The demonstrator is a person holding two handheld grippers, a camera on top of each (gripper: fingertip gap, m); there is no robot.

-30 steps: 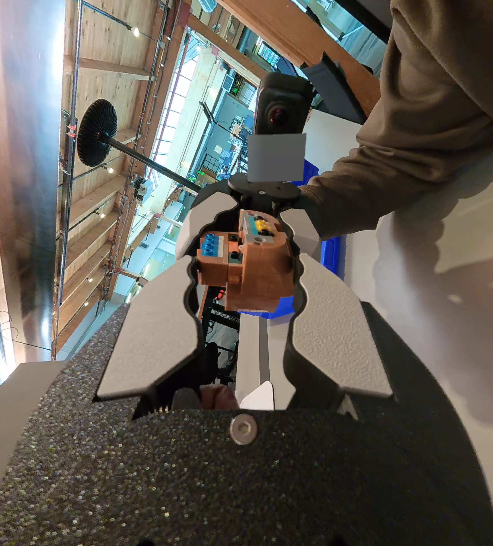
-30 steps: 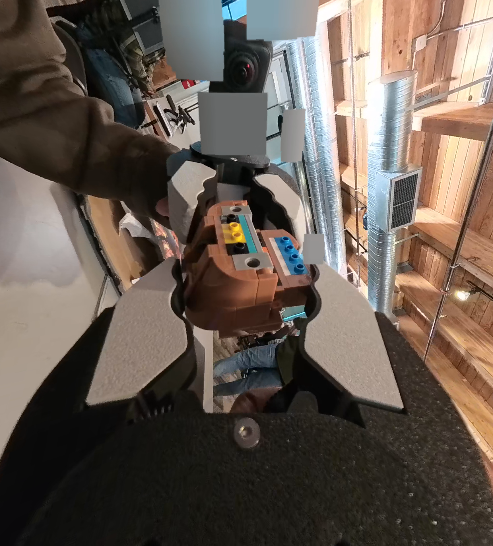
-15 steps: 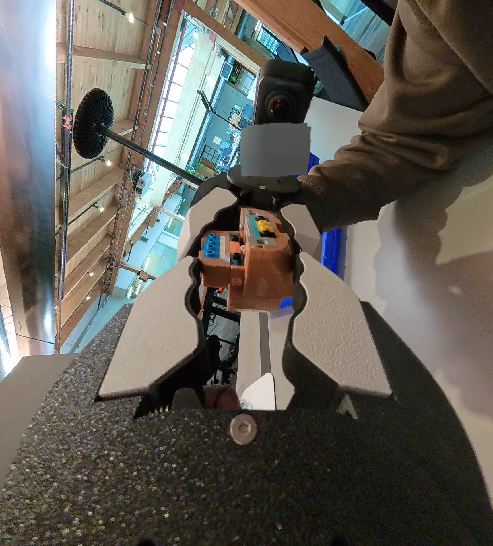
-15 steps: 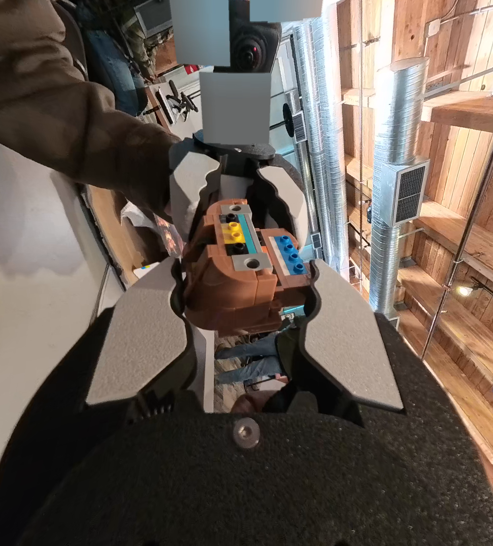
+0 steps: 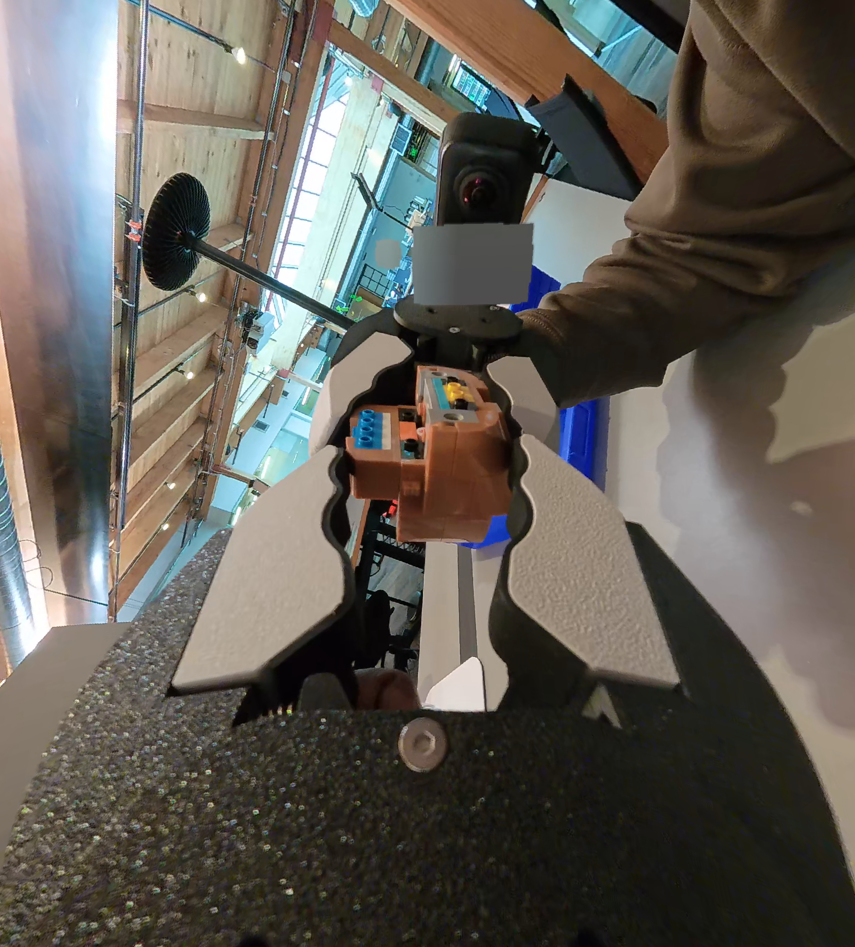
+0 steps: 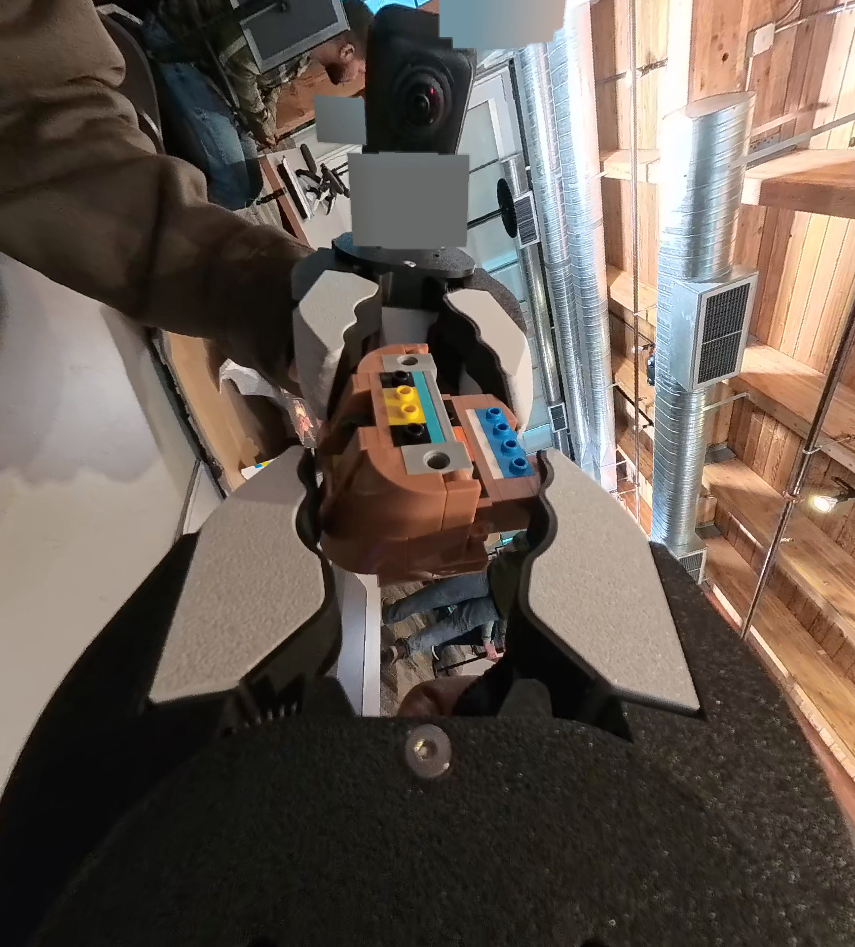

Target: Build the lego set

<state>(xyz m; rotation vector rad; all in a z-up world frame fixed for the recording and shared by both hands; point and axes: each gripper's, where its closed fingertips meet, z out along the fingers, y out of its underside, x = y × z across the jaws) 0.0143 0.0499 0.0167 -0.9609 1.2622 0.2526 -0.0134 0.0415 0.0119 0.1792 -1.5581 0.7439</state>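
1. Claws first: the left claw (image 5: 428,461) and the right claw (image 6: 428,481) were both clamped on one brown lego build (image 6: 404,492), each from an opposite end, holding it in the air between them.
2. Seen from the right wrist, the build sat at about 12 o'clock of that claw's fingertips, its studded face showing a yellow brick (image 6: 400,405) and a blue brick (image 6: 504,440).
3. It was probably light and stiff, yet pressed joints can pop apart under twisting; the smooth curved brown sides looked slippery, so flat side walls seemed the better hold.
4. Outward, a brown sleeve (image 5: 671,287) reached in at 2 o'clock, above a blue bin (image 5: 581,435) on the pale worktop (image 5: 774,512).
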